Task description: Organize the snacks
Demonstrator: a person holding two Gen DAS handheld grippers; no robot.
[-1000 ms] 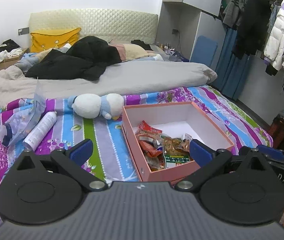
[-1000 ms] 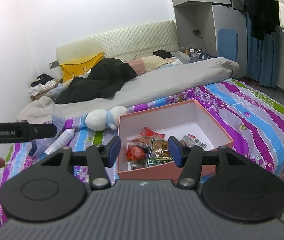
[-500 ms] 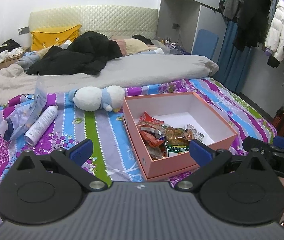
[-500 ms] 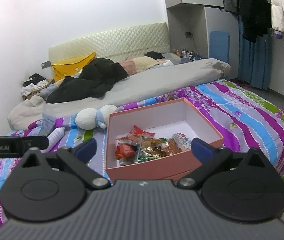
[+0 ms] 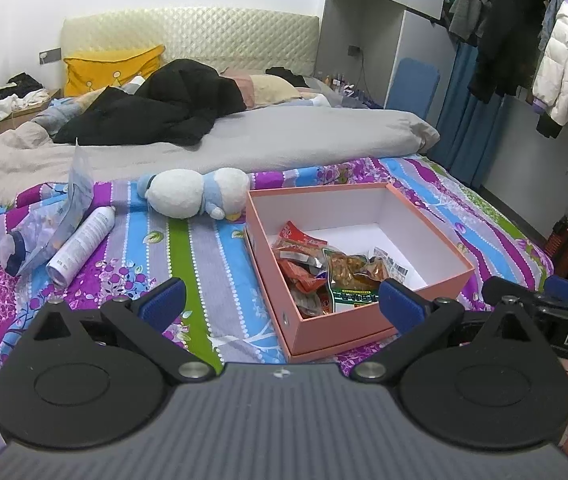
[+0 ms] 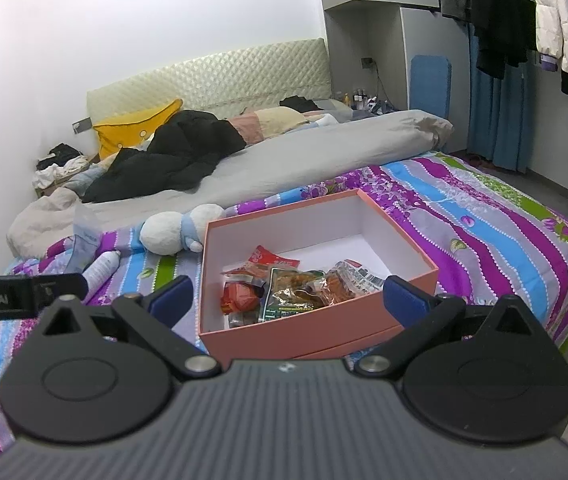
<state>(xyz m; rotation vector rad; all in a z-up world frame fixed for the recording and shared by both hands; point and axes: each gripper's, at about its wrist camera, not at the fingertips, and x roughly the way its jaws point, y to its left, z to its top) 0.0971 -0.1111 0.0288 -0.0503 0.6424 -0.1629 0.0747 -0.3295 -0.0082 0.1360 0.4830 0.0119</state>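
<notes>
A home bedroom.
A bed with quilted headboard, yellow pillow; coats hang beside it.

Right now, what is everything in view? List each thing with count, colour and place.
box: one, pink with white inside, open, on the striped bedspread
snack packets: several, red, brown and green, in the box's near-left part
plush toy: one, white and blue, just beyond the box's far-left corner
spray can: one, white, lying left of the box
plastic bag: one, clear, beside the can
bedspread: one, striped
pillow: one, yellow, at headboard
black jacket: one, on grey duvet
left tool: open, empty
right tool: open, empty
</notes>
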